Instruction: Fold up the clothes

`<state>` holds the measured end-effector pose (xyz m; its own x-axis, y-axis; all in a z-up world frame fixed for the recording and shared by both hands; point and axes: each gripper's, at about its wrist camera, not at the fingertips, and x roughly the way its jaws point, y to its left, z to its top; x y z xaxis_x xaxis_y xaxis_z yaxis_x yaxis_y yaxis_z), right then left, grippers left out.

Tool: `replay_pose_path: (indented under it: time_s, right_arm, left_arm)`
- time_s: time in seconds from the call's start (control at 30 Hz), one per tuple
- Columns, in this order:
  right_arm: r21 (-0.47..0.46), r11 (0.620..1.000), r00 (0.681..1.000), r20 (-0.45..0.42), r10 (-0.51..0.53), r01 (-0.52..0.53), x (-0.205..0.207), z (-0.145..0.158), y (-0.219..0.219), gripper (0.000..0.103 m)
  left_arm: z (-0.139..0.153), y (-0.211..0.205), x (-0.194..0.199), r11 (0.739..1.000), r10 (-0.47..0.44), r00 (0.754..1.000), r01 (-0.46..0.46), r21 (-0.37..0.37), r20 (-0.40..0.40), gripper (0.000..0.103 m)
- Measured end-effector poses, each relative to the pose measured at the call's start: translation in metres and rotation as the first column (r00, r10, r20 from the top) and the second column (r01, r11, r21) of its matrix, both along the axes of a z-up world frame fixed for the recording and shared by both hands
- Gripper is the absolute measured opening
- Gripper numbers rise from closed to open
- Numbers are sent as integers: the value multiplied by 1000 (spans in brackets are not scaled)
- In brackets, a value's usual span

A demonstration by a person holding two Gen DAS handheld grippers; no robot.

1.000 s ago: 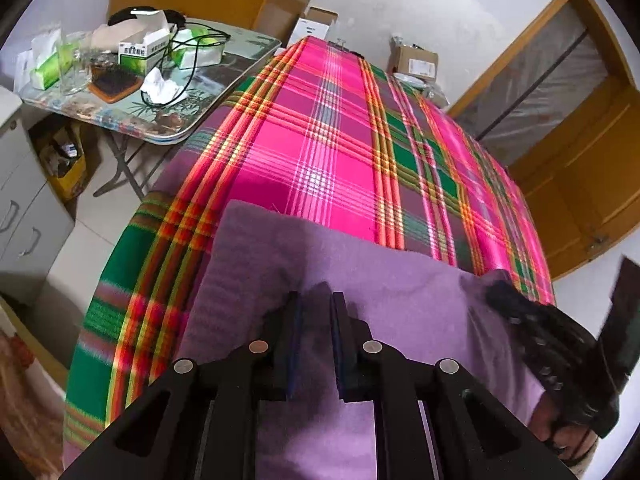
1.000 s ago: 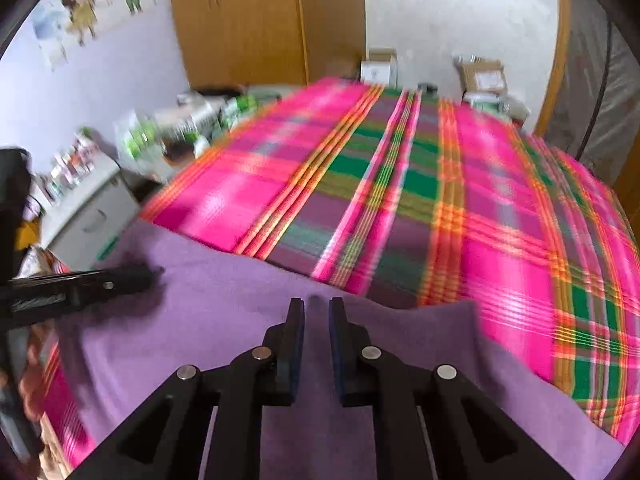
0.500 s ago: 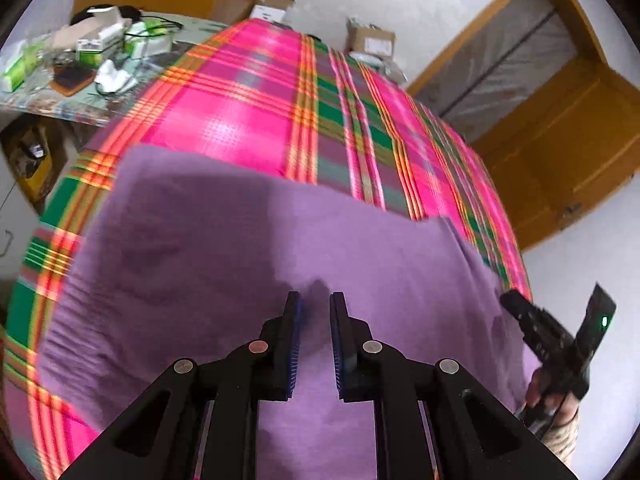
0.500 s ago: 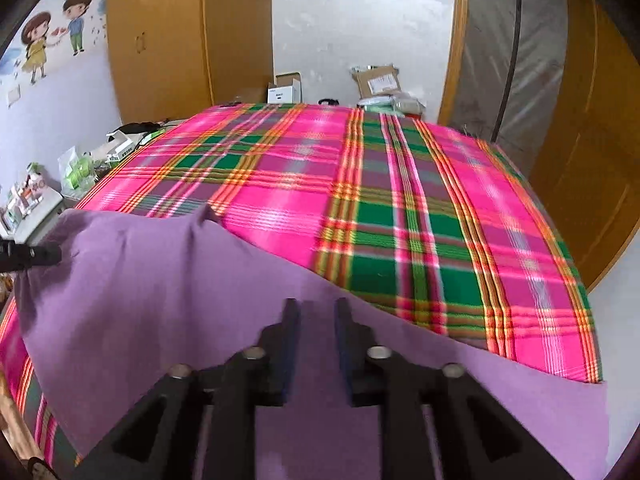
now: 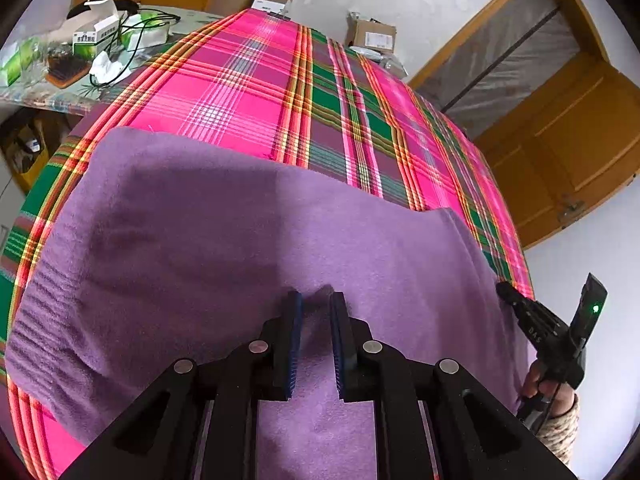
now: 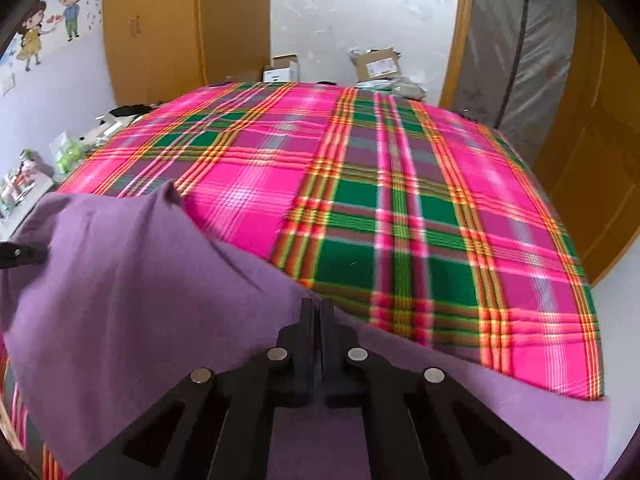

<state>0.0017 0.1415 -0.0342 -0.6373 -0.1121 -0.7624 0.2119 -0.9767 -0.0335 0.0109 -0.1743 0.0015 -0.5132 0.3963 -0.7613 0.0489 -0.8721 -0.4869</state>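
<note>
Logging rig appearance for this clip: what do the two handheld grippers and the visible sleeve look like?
Both grippers are matte black with triangular cut-outs and round silver pivot pins. The left gripper has ribbed blue pads on its fingers. The right gripper shows white lettering and a green light. The sleeve is beige cable knit.

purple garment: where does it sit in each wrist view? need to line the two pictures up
Left wrist: purple garment fills the lower and middle frame, spread on the plaid blanket.
Right wrist: it covers the lower left and runs along the bottom edge, one corner peaked up at left.
Shared landmark: the cardboard box with a white label against the far wall, past the blanket.
</note>
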Motion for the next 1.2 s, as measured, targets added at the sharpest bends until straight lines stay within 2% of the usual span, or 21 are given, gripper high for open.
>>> replay_pose_path:
  time_s: [0.1, 0.2, 0.27, 0.37, 0.5, 0.6, 0.9, 1.2]
  right_arm:
    - [-42, 998, 999, 9, -36, 36, -5, -1, 10, 2]
    - [-19, 999, 999, 9, -40, 40, -4, -1, 7, 3]
    - [-7, 999, 999, 13, -50, 50, -3, 1, 8, 6]
    - [4, 996, 996, 11, -84, 84, 3, 6, 8, 17]
    - [27, 998, 998, -12, -61, 61, 27, 13, 5, 18]
    - [23, 999, 999, 4, -45, 45, 42, 8, 5, 22]
    - [4, 994, 993, -20, -113, 113, 100, -3, 22, 29]
    - [10, 988, 988, -43, -151, 151, 138, -2, 24, 29]
  left_arm:
    - [-1, -1, 1, 1000, -3, 1000, 3, 5, -7, 14]
    - [-2, -5, 3, 1000, 3, 1000, -3, 16, -5, 14]
    - [-1, -6, 6, 1000, 6, 1000, -6, 11, -4, 14]
    - [-1, -12, 13, 1000, 11, 1000, -11, 11, -1, 14]
    - [-4, -23, 27, 999, 27, 1000, -27, 24, 3, 14]
    - [-6, -29, 36, 999, 41, 999, -41, 33, 0, 14]
    - [-8, -57, 83, 994, 77, 996, -74, 75, -35, 14]
    - [-10, -73, 108, 992, 111, 993, -107, 74, -45, 15]
